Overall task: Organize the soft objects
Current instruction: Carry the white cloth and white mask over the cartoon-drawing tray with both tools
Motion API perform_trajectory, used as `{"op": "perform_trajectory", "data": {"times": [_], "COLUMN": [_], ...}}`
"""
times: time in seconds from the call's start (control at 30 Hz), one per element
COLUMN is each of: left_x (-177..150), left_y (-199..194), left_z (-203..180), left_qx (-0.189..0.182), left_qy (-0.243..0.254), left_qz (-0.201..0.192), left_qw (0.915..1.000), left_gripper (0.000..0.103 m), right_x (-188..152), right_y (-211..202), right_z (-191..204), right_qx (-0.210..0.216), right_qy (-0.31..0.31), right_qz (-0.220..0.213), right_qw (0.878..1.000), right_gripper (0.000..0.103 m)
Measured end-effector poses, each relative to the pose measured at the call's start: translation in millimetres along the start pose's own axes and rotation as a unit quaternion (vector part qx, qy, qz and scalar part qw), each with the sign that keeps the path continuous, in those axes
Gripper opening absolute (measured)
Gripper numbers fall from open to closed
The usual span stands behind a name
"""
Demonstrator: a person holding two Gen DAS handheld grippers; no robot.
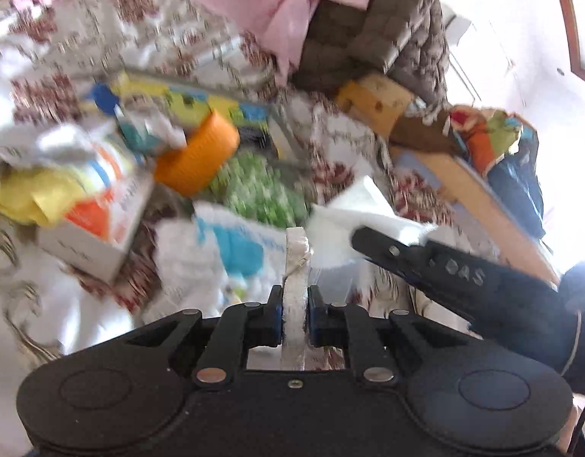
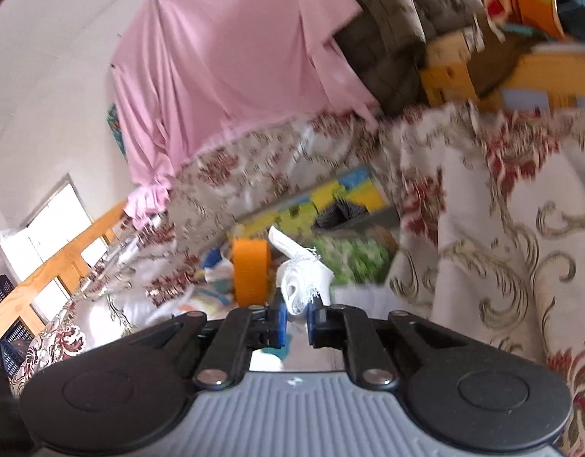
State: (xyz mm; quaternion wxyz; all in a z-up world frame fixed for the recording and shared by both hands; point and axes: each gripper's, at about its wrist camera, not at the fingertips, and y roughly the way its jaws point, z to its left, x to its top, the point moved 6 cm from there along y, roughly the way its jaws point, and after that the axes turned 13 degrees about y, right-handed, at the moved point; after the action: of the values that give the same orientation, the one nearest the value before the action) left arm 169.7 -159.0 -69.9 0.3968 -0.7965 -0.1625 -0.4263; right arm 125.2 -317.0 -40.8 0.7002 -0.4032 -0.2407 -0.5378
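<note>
My left gripper [image 1: 295, 318] is shut on the edge of a white fringed cloth [image 1: 294, 297], which stands upright between its blue pads. The rest of that white cloth [image 1: 362, 207] spreads to the right, where my right gripper [image 1: 362, 242] comes in from the right side and pinches it. In the right wrist view my right gripper [image 2: 295, 321] is shut on a bunched fold of the white cloth [image 2: 303, 282]. An orange roll [image 1: 197, 154] lies on the floral bed cover [image 1: 341, 133] beyond, also seen as the orange roll [image 2: 251, 270] in the right wrist view.
A white box [image 1: 90, 228] with yellow and orange cloths, a green patterned fabric [image 1: 258, 186], a plastic pack with blue print [image 1: 231, 251] and a colourful foam mat [image 1: 185, 99] crowd the bed. A pink sheet [image 2: 223, 64] hangs behind. Wooden bed frame [image 1: 478, 198] runs at right.
</note>
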Motion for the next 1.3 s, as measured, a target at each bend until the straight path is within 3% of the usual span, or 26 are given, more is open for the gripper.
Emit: {"op": "perform_trajectory", "data": {"times": [0.37,0.53,0.67,0.93,1.13,1.3], "left_x": [50,81,110,171,197,200], "left_y": [-37,-30,-17,34,100,156], "left_z": [2,14,36,86,118,136], "left_qx": [0.058,0.076,0.086,0.095,0.088,0.069], "left_qy": [0.047,0.055,0.044,0.042,0.028,0.001], "left_qz": [-0.085,-0.099,-0.101,-0.091,-0.077,-0.056], "left_qw": [0.9936,0.9906,0.9902,0.9903,0.9927,0.996], "left_gripper": [0.013,0.013,0.013,0.013,0.013,0.013], "right_x": [19,54,81,102,93,88], "right_y": [-13,19,65,162,219,246], "right_z": [23,48,58,42,19,-5], "right_qx": [0.017,0.041,0.066,0.11,0.092,0.079], "right_qy": [-0.032,-0.06,-0.039,0.03,0.037,0.076], "right_qz": [-0.066,-0.081,-0.078,-0.034,0.006,0.039], "right_qw": [0.997,0.994,0.994,0.993,0.995,0.993], "right_gripper": [0.012,0.012,0.012,0.012,0.012,0.012]}}
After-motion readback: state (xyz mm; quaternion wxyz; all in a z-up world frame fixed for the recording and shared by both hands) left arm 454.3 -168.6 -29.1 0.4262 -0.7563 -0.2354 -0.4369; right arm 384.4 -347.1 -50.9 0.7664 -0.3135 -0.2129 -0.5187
